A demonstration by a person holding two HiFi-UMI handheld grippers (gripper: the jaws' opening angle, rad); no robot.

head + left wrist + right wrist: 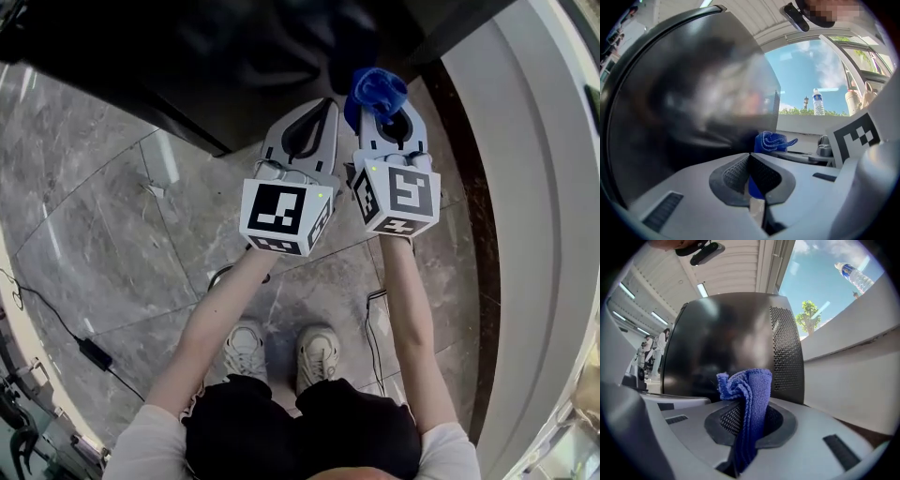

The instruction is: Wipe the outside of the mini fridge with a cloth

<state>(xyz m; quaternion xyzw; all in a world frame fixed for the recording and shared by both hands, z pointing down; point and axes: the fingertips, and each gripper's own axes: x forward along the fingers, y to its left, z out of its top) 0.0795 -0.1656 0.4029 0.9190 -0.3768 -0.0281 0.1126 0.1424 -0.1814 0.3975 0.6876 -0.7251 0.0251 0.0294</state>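
Right tool (pixel 385 112) pinching cloth (pixel 375 89), fridge (pixel 216 56) beyond

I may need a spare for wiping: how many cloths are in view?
1: the blue cloth is clamped in the right gripper's jaws, close in front of the fridge. Others may be hidden behind it.

The mini fridge (pixel 187 66) stands before the left gripper (pixel 323 106) and, beside it, the right gripper (pixel 387 112), cloth (pixel 375 91) between its fingers (pixel 725 419).
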